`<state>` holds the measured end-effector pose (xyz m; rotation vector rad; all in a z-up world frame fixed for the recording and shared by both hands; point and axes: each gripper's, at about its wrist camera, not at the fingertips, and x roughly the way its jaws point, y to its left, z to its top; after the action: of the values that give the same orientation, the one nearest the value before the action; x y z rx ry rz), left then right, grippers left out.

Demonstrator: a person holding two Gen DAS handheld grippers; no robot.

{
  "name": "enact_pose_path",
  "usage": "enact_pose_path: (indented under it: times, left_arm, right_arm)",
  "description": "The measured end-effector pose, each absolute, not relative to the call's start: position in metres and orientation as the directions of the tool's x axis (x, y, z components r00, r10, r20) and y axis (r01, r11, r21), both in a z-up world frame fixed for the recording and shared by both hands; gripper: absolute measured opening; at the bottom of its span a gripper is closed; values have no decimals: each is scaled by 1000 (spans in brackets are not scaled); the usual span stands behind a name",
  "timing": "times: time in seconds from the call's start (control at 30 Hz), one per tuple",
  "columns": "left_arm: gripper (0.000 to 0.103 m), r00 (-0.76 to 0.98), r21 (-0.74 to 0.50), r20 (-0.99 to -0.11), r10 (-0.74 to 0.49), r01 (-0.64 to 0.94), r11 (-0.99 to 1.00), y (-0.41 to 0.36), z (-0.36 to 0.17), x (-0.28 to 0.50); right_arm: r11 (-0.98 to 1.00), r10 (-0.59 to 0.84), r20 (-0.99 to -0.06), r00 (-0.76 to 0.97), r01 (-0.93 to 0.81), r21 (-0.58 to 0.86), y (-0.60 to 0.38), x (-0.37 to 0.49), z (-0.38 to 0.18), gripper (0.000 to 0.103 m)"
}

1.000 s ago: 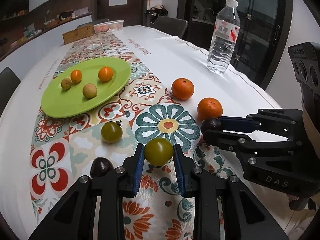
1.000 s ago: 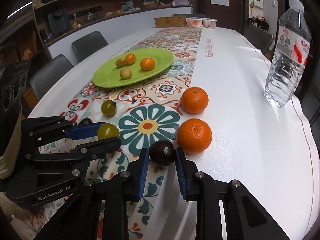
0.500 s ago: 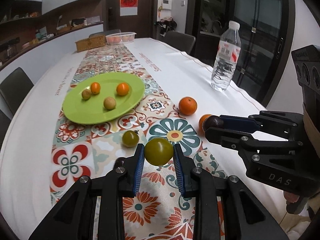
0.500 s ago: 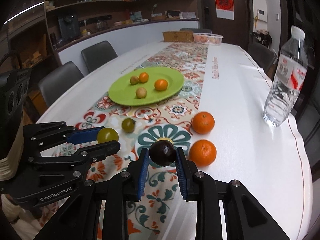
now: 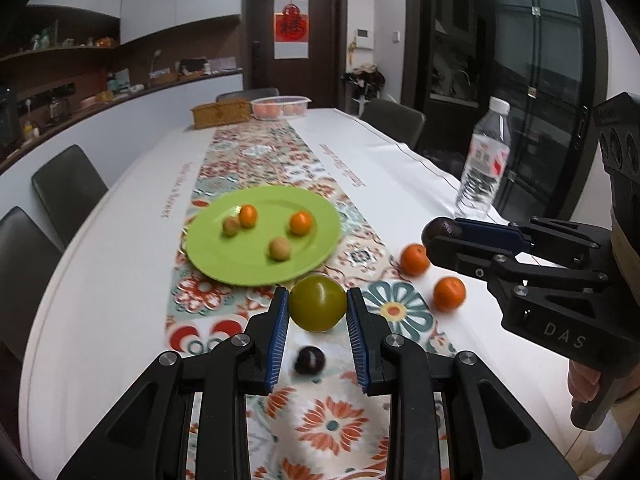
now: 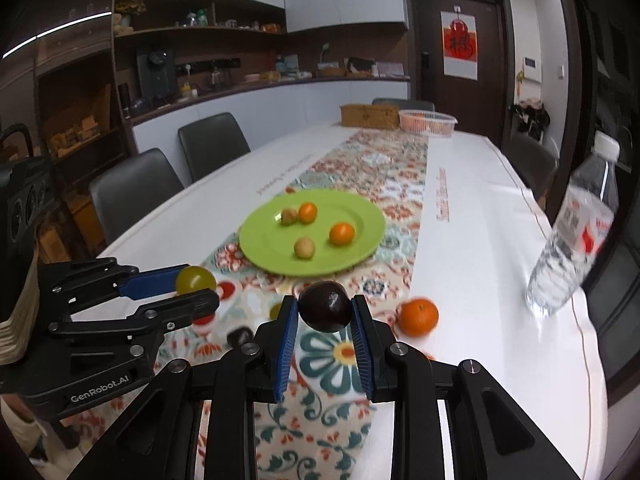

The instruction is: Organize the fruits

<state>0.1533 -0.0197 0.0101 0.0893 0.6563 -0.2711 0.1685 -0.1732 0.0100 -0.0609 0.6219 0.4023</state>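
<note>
Both tongs are found loaded. The left tongs [image 5: 318, 310] are clamped on a green tomato [image 5: 317, 303], and the right tongs [image 6: 325, 312] are clamped on a dark plum-like fruit [image 6: 325, 306]; in each case the blue pads press against the fruit's sides.

Change noted: a second ago both fruits were held low over the patterned runner [image 5: 280, 152], just above the desk [image 5: 120, 248]. They have since been raised, and the green plate [image 5: 224, 256], taken here as the reference, now appears just beyond each held fruit rather than well beyond it. The lift is judged complete, and the carry toward the plate is judged to be under way.

On the plate, four small fruits are recorded: two orange and two tan. Off the plate, nearer the cameras, a dark fruit [image 5: 309, 360] is left on the runner below the left tongs. Two mandarins [image 5: 449, 293] lie to the right of the plate, on the white cloth beside the runner. A small green fruit [image 6: 276, 311] is seen only partly in the right wrist view. A water bottle [image 5: 483, 162] stands well to the right of the plate.

Assessment: two pieces are in transit and at least four are outstanding. Release over a bare part of the plate is advised, since round fruit is likely to roll and knock those already placed.
</note>
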Motion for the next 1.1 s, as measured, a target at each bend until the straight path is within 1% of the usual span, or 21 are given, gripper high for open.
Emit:
enact_pose_path:
  times: [0.1,0.33,0.57,0.87,1.1]
  left_arm:
    - [29,774,2,-600,-202,255,967,-12,17,158]
    - [29,802,16,-574,-167,215,976,4,29,176]
    - [29,788,7,-595,-157,200,980,19,29,215]
    - [29,734,-22,-653,-187,228,973,26,13,267]
    - [29,680,-68,-707,-197,212,975,37,-8,313]
  right_arm:
    - [914,363,-563,742,-402,60,-165,178,18,28]
    - [894,409,-568,714,-437,93,-149,207,22,28]
    - [887,416,-566,712,-454,82,-132,239,29,28]
    - [894,365,-625,690,-447,29,-119,287,25,28]
    - [906,341,-708,619,-416,72,-115,330,7,28]
